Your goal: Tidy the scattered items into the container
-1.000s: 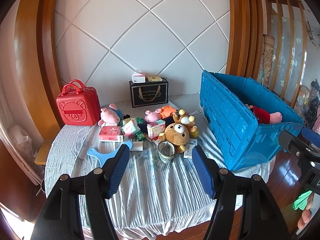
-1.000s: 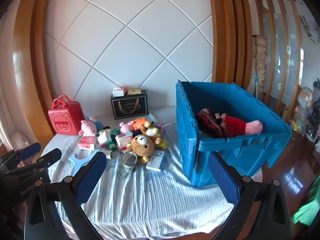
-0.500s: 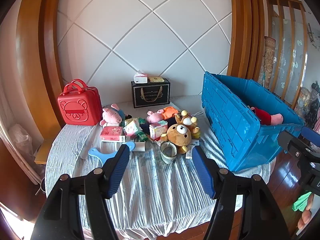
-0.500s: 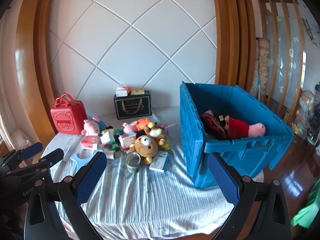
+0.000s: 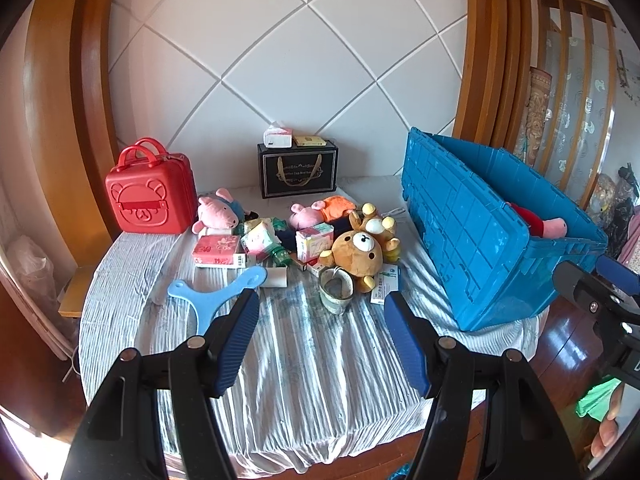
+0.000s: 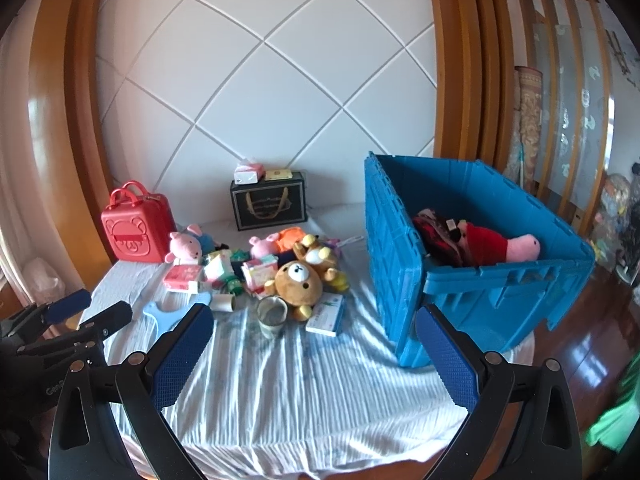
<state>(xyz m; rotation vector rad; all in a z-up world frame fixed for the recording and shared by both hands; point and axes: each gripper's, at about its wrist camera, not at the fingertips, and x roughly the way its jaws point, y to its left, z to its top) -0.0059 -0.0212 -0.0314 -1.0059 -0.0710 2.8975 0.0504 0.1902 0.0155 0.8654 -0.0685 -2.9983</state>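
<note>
A blue crate (image 5: 472,240) (image 6: 500,292) stands at the table's right and holds a red-and-pink plush (image 6: 496,246). Scattered items lie mid-table: a brown bear plush (image 5: 358,254) (image 6: 298,280), a pink pig plush (image 5: 216,214), a grey cup (image 5: 336,290) (image 6: 272,314), small boxes (image 5: 218,252) and a light-blue flat tool (image 5: 216,292). My left gripper (image 5: 322,344) is open and empty, held above the table's front. My right gripper (image 6: 316,360) is open and empty, to its right.
A red case (image 5: 150,196) stands at the back left. A black gift box (image 5: 298,172) with a tissue pack on top stands at the back against the white padded wall. A striped cloth (image 5: 312,360) covers the table. Wooden floor lies to the right.
Both grippers have drawn slightly back and up; the table items sit a little lower and farther in view. Nothing was grasped.
</note>
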